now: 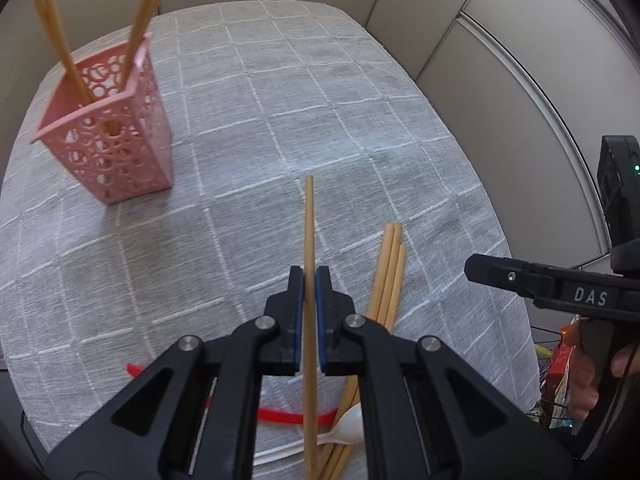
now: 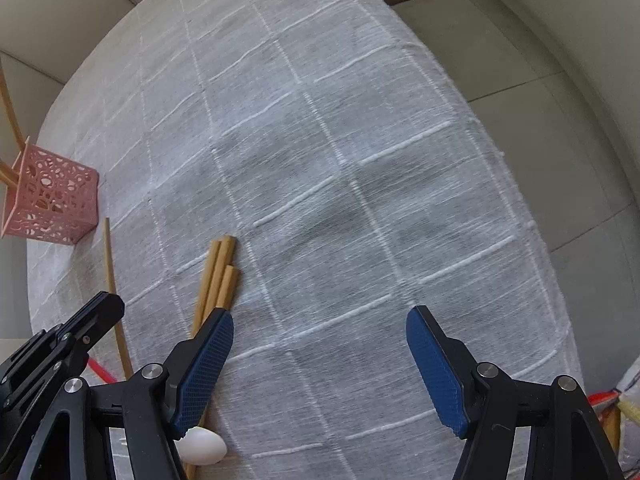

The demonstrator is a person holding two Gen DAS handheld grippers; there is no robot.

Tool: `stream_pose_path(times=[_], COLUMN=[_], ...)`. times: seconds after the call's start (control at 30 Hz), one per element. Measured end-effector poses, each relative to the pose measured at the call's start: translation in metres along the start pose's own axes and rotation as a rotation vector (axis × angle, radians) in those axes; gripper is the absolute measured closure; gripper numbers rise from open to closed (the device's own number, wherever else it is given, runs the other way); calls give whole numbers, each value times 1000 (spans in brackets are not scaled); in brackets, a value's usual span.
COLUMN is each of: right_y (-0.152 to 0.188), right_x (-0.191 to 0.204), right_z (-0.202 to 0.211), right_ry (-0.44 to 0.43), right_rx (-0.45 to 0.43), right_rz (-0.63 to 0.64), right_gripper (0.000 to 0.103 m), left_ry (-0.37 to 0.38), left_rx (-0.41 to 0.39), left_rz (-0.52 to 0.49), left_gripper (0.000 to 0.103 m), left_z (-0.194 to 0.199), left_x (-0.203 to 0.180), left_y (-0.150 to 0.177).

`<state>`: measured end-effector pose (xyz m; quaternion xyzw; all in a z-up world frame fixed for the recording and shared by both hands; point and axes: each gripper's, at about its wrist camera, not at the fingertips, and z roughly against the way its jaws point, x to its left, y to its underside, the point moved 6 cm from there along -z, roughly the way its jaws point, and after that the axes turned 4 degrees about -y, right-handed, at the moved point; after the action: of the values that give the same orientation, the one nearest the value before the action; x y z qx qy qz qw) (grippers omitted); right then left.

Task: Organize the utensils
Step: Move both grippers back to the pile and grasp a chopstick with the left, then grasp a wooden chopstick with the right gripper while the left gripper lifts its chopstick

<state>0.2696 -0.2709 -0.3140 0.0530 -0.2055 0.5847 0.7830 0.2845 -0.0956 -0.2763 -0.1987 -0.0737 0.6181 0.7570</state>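
The grey checked tablecloth (image 1: 280,128) fills both views, and the pink perforated holder (image 1: 106,136) stands upright on it at about ten o'clock in the left wrist view, with several wooden chopsticks (image 1: 140,20) already leaning inside. The left gripper (image 1: 308,280) is clenched on a single chopstick (image 1: 309,220), the blue pads pressing it from both sides well down its length, so a long free end runs ahead toward twelve o'clock. The right gripper (image 2: 320,344) hangs released over bare cloth with nothing between its pads. Three more loose chopsticks (image 2: 218,276) lie bunched just beside the held one, at about one o'clock from the left claw, and a white plastic spoon (image 2: 204,450) and a red strip (image 1: 288,416) lie at six o'clock. The step in hand looks like carrying the gripped stick to the holder. To do it well, lift until the free end clears the rim, swing toward ten o'clock, tip the stick nearly vertical over the open mouth, and let go only once its end is inside, away from the leaning sticks. The slim holder may tip if nudged sideways.
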Motion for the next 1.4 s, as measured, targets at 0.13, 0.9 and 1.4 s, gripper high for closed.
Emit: stream_pose_path(times=[0.13,0.9,1.4], right_y=[3,10,2], right_x=[15,66,82], right_z=[-7,-64,-36], right_ry=[-16,113,13], right_rx=[2,92,-43], right_rz=[23,49,53], right_gripper=[34,88,96], left_ry=[-6,12,-36], left_rx=[-17,-30,-114], left_rz=[51,125,154], left_gripper=[96,96,96], left_z=[22,56,81], left_x=[24,76,84], left_y=[4,22,21])
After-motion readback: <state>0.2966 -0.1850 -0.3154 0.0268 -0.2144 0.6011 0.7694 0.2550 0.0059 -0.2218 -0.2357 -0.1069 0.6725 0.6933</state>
